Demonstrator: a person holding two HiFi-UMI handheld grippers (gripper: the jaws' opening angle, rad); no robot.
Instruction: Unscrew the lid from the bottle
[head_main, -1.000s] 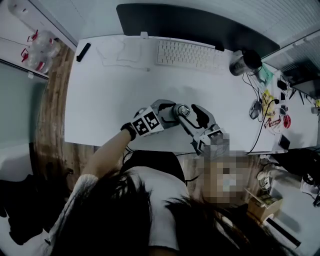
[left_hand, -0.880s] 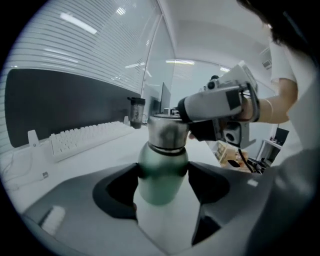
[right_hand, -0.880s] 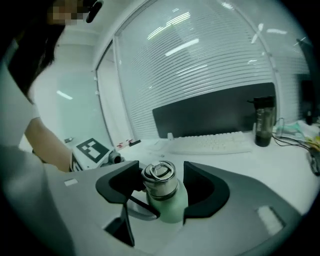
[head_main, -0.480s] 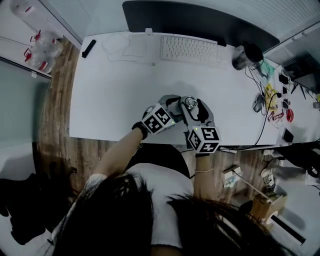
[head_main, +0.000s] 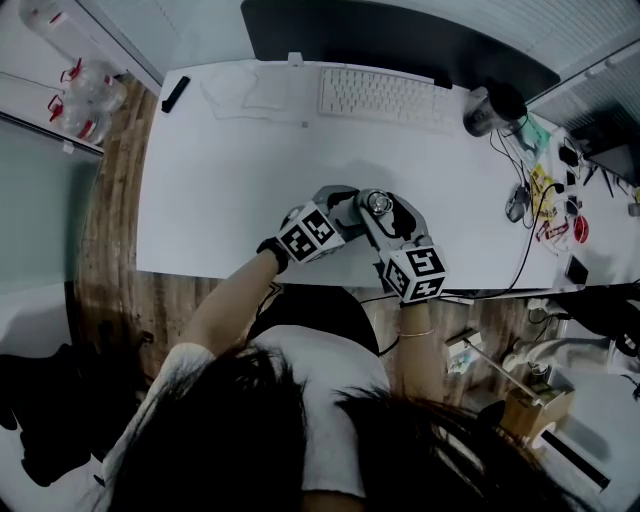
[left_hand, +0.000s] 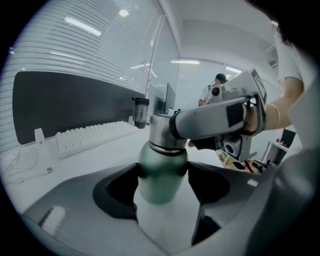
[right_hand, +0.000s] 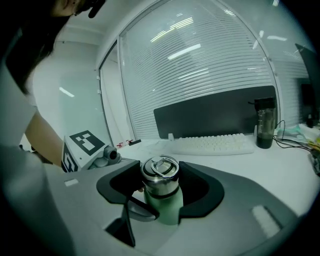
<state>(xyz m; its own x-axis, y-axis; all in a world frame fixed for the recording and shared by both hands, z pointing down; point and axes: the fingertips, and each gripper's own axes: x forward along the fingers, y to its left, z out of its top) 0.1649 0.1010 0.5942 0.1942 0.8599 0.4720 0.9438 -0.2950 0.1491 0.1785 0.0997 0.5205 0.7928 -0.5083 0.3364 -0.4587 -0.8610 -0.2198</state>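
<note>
A green bottle (left_hand: 161, 175) with a silver lid (right_hand: 160, 176) stands upright on the white table (head_main: 220, 190) near its front edge. My left gripper (left_hand: 162, 176) is shut on the bottle's green body, one jaw on each side. From above and the right, my right gripper (right_hand: 161, 184) is shut on the silver lid, whose ring handle lies on top. In the head view the lid (head_main: 378, 203) shows between the left gripper (head_main: 352, 208) and the right gripper (head_main: 384, 207), both held close to the person's body.
A white keyboard (head_main: 385, 98) and a dark monitor (head_main: 400, 45) are at the table's back. A dark tumbler (head_main: 487, 112) stands at the back right, with cables and small items (head_main: 545, 205) beyond. A black remote (head_main: 175, 94) lies at the back left.
The right gripper has swung in from the right and closed over the lid, its marker cube turning toward the table's front edge. The left gripper stays on the bottle.
</note>
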